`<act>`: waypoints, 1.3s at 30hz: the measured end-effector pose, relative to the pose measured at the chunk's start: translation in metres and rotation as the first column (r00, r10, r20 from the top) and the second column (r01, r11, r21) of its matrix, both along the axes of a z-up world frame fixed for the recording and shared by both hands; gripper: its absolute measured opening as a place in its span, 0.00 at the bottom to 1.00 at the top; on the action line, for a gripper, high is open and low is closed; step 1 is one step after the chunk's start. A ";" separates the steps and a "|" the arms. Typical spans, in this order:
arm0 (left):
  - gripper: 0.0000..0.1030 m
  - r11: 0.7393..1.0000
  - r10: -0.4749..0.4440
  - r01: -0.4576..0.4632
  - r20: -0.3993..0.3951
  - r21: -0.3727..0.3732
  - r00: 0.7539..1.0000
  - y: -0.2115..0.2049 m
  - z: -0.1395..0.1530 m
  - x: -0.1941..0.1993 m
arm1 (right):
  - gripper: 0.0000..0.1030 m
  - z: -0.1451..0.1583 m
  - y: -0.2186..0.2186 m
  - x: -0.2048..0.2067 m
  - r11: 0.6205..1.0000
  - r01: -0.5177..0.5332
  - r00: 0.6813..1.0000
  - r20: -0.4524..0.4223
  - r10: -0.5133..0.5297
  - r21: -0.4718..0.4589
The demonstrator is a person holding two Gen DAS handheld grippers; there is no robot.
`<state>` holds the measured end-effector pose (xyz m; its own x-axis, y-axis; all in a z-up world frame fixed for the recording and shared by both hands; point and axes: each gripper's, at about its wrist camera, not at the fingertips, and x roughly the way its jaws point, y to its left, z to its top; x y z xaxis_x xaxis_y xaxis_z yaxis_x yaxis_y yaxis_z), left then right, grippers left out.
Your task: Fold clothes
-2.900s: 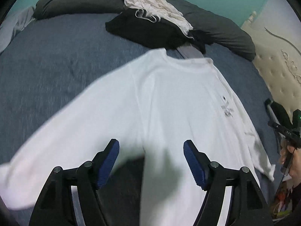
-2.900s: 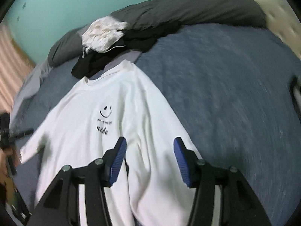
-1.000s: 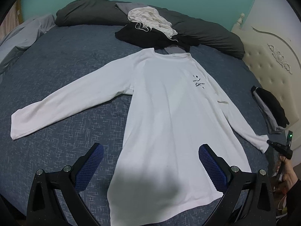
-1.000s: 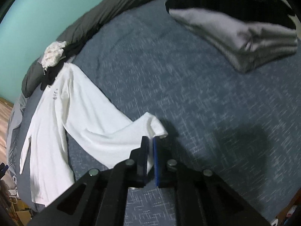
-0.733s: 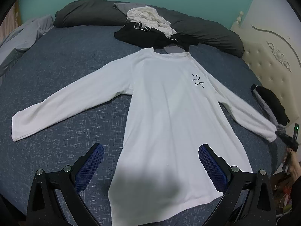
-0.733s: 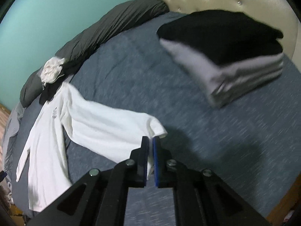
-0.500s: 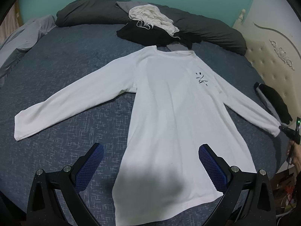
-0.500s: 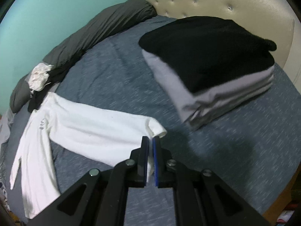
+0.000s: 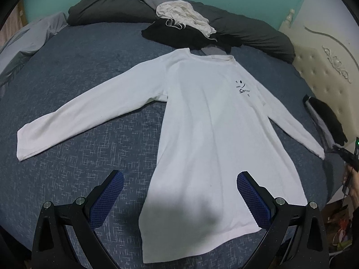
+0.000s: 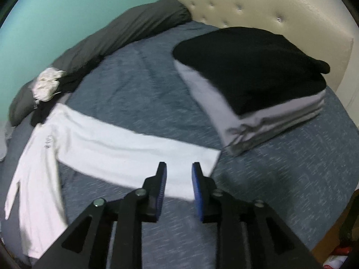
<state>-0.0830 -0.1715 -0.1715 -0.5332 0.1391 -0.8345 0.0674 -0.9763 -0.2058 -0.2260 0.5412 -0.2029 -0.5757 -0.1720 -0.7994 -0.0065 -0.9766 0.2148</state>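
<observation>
White long-sleeved shirt [image 9: 208, 121] was spread flat, front up, on the blue bedspread [image 9: 89, 62], sleeves outstretched. Left gripper [image 9: 179, 199] was held wide open above the hem. Right gripper [image 10: 178, 187] was opening over the released cuff, beside folded clothes [image 10: 253, 85].

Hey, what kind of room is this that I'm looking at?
Most likely a bedroom: a white long-sleeved shirt lies spread on a bed with a blue cover, beside a tufted cream headboard and dark pillows.
</observation>
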 end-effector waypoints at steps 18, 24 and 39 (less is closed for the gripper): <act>1.00 0.999 -0.010 0.010 0.002 0.038 1.000 -0.014 -0.020 0.046 | 0.39 -0.003 -0.183 0.072 0.903 -0.400 0.905 0.087 0.416 -0.157; 1.00 0.999 -0.014 0.014 -0.002 0.031 1.000 -0.012 -0.029 0.053 | 0.39 -0.009 -0.216 0.085 0.879 -0.446 0.879 0.099 0.466 -0.169; 1.00 1.000 -0.017 0.017 0.008 0.010 1.000 -0.014 -0.056 0.067 | 0.39 -0.024 -0.242 0.112 0.846 -0.514 0.834 0.148 0.531 -0.141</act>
<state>-0.0164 -0.1860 -0.2276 -0.5235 0.1563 -0.8376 0.0524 -0.9753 -0.2148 -0.1137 0.2995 -0.2265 -0.2320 -0.4843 -0.8436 0.4536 -0.8211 0.3466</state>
